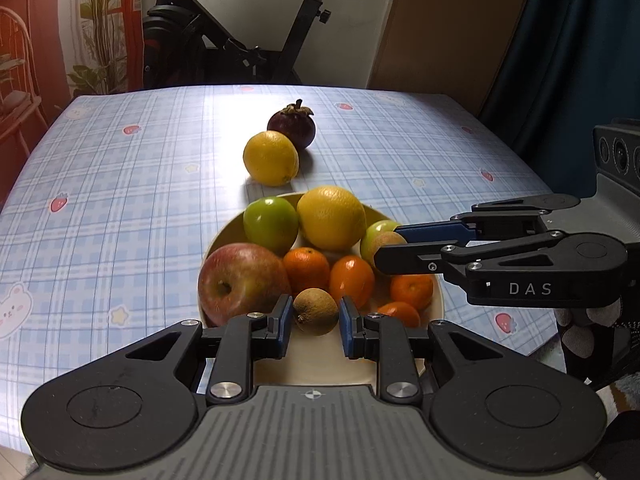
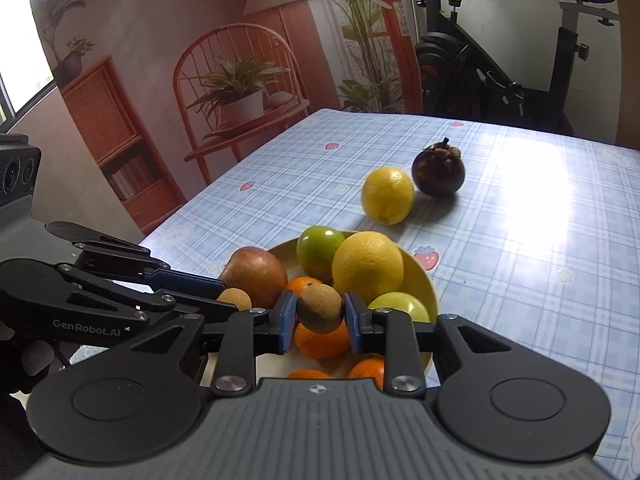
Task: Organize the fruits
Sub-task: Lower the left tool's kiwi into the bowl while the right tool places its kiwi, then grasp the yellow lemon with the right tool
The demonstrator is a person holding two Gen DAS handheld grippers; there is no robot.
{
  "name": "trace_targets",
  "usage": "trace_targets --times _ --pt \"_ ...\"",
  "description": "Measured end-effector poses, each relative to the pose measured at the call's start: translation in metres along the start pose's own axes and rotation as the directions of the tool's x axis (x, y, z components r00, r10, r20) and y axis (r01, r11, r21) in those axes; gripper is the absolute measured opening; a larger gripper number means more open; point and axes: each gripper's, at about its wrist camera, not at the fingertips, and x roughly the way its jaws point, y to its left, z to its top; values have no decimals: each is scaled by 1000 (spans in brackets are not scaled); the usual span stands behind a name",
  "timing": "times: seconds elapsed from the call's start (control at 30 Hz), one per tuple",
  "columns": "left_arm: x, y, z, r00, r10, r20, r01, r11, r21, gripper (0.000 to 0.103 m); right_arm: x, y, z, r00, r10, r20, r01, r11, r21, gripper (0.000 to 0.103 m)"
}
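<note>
The left tongs (image 1: 315, 322) sit over the near rim of the yellow plate (image 1: 438, 300), their blue pads (image 1: 286, 326) standing on either side of a small brown fruit (image 1: 315, 311); a narrow gap appears on each side of it, so the left tongs are released around the fruit rather than clamped on it. The right tongs (image 2: 320, 316) are clenched on a second small brown fruit (image 2: 320, 308), with both pads pressed against its sides, and carry it above the plate (image 2: 424, 276) contents. In the left wrist view the right tongs (image 1: 386, 250) enter from the right side, over the green fruit at the plate's right edge. The plate holds a red apple (image 1: 240, 282), a green apple (image 1: 271, 224), a large yellow citrus (image 1: 331, 218), a further green fruit (image 1: 378, 232) and several small oranges (image 1: 306, 270), packed close together and touching. Beyond the plate, on the worktop (image 1: 140, 184) with its blue checked cloth, a lemon (image 1: 271, 158) lies just beside a dark purple mangosteen (image 1: 291, 127); the two appear to touch, though the angle leaves this uncertain. An exercise bike (image 1: 240, 40) stands behind the worktop.
</note>
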Motion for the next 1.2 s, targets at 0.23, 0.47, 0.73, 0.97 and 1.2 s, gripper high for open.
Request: trace_targets --times 0.23,0.47,0.73,0.97,1.2 --pt "8 13 -13 999 30 -45 -31 999 -12 26 23 11 0 998 24 -59 -27 999 -47 29" --pt "18 12 -14 997 61 -56 -61 998 14 26 39 13 6 995 54 -80 -59 997 -59 29" --pt "10 21 -10 998 51 -27 -52 998 -32 26 36 9 8 997 42 -57 -44 998 -37 32" --pt "-5 29 0 999 36 40 -33 996 -83 26 23 -4 16 1000 -6 -21 6 1000 -21 32" --pt "-4 41 33 992 64 107 -51 992 -117 26 20 -23 33 996 -82 32 82 997 2 32"
